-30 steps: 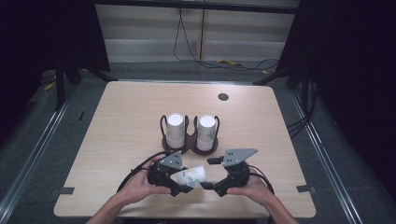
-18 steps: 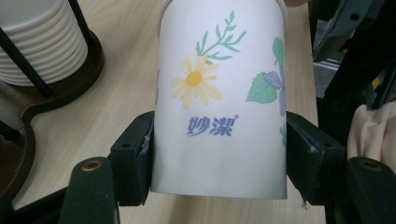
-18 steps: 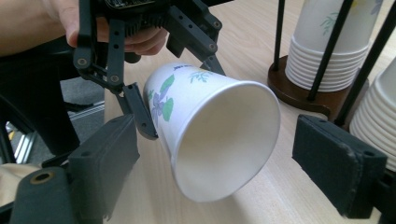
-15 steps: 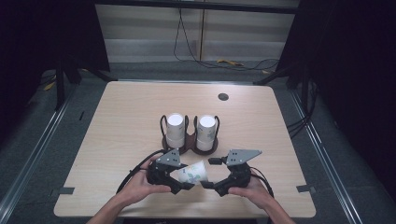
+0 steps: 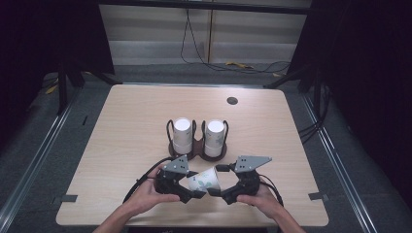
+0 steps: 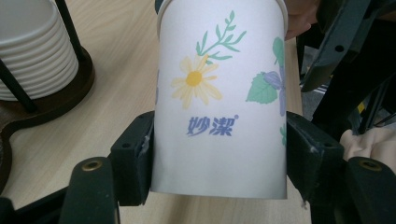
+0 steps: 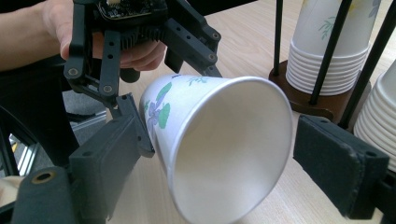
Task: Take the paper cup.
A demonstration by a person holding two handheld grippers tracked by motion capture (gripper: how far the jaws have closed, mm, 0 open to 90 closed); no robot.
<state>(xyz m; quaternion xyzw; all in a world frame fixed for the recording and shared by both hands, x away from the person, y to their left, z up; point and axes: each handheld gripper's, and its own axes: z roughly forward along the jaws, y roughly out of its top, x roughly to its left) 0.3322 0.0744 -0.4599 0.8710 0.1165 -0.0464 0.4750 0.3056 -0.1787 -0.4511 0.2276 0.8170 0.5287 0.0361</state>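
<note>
A white paper cup [image 5: 206,180] printed with flowers lies on its side just above the table's front edge. My left gripper [image 5: 194,185] is shut on it near its base, and both pads [image 6: 140,149] press the cup's [image 6: 219,107] wall. The cup's [image 7: 224,140] open mouth points into my right gripper [image 7: 229,161]. That gripper [image 5: 222,183] is open, with one jaw on each side of the rim and a clear gap at the right pad [image 7: 341,163]. My left gripper [image 7: 170,93] and the hand holding it show behind the cup.
A dark wooden holder [image 5: 199,153] with black rods stands mid-table, just beyond the grippers. It carries two stacks of upside-down paper cups [image 5: 183,133] [image 5: 214,136]. The stacks [image 7: 327,46] stand close to the right gripper's far side. A small dark disc [image 5: 232,100] lies far back.
</note>
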